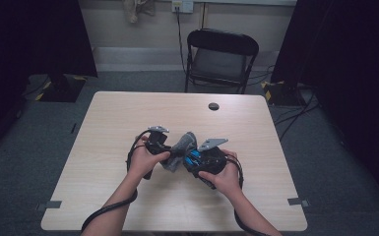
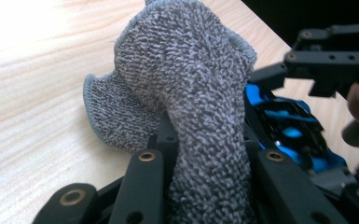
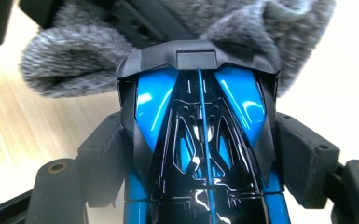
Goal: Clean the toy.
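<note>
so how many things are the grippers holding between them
2. A grey cloth is pinched in the left hand-held gripper, bunched up over the table. A blue and black toy car sits clamped in the right hand-held gripper, its nose against the cloth.

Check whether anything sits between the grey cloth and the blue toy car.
Nothing visible does. The cloth, clamped in the left gripper, lies right against the nose of the car, which the right gripper holds by its sides above the table.
</note>
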A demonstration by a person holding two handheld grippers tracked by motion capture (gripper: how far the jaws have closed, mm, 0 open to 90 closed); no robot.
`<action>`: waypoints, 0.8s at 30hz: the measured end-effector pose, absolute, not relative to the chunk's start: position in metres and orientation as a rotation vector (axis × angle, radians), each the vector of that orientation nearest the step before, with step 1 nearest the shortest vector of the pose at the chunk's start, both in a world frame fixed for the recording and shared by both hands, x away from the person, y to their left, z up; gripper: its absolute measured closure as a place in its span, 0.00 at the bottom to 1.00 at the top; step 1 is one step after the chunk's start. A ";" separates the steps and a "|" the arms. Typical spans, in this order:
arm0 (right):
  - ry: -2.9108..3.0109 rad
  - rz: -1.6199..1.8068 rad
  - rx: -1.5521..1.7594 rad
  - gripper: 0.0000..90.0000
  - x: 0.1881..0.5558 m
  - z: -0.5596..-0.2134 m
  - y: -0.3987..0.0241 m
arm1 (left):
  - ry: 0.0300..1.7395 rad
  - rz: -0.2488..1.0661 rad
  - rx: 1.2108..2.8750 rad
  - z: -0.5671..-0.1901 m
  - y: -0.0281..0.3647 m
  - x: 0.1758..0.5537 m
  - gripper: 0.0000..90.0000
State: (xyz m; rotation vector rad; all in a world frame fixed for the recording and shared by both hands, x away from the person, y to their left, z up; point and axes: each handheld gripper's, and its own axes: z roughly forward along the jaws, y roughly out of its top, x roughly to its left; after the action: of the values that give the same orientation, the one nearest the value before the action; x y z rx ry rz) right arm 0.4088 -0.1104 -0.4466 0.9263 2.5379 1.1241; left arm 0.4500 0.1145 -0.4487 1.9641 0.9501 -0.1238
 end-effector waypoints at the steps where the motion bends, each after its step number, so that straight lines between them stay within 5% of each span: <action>1: 2.537 1.119 0.929 0.29 0.409 -0.447 -0.111 | 0.940 -0.130 1.969 -0.449 0.115 0.449 0.80; 24: 2.537 1.053 0.970 0.29 0.419 -0.448 -0.118 | 0.836 -0.129 2.028 -0.450 0.122 0.434 0.80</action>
State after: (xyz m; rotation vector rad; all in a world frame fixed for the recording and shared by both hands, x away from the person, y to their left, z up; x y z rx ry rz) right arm 0.4192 -0.1183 -0.4480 0.9703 2.5369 1.0531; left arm 0.4339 0.1225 -0.4497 2.0278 0.8364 -0.1285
